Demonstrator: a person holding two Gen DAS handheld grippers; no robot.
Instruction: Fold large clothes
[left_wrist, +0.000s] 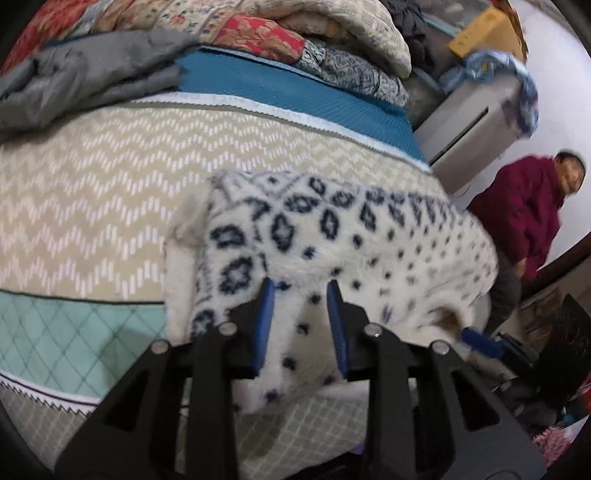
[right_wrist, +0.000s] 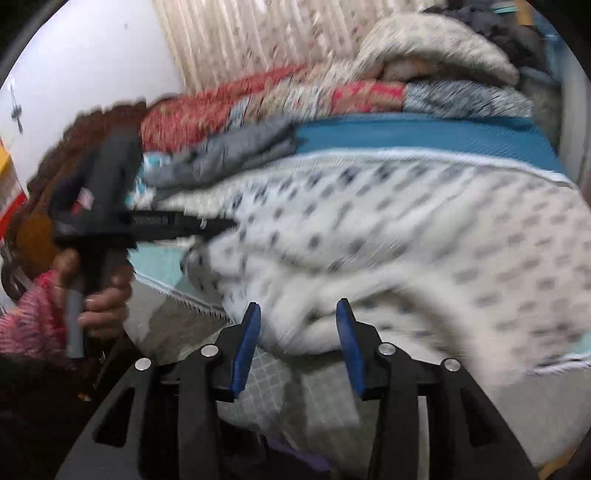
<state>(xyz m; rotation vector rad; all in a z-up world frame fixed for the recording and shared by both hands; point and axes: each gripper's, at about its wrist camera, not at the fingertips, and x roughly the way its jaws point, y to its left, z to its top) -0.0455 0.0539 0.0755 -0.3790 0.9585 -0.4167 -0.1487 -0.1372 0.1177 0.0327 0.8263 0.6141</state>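
Note:
A white fleece sweater (left_wrist: 332, 236) with navy dots and a patterned yoke lies on the bed, and it also shows in the right wrist view (right_wrist: 388, 240). My left gripper (left_wrist: 301, 286) has its jaws apart with the sweater's fabric between the blue pads. My right gripper (right_wrist: 297, 308) has its jaws apart around a bunched fold of the sweater's edge. The left gripper also appears in the right wrist view (right_wrist: 229, 223), held by a hand, its tip at the sweater's left edge. The right gripper's blue pad (left_wrist: 480, 341) peeks out at the sweater's right edge.
The bed has a beige zigzag cover (left_wrist: 92, 206) with teal and blue bands. A grey garment (left_wrist: 88, 77) and stacked quilts (left_wrist: 258, 33) lie at the back. A person in a maroon top (left_wrist: 524, 221) stands at the right beside a grey cabinet (left_wrist: 472, 118).

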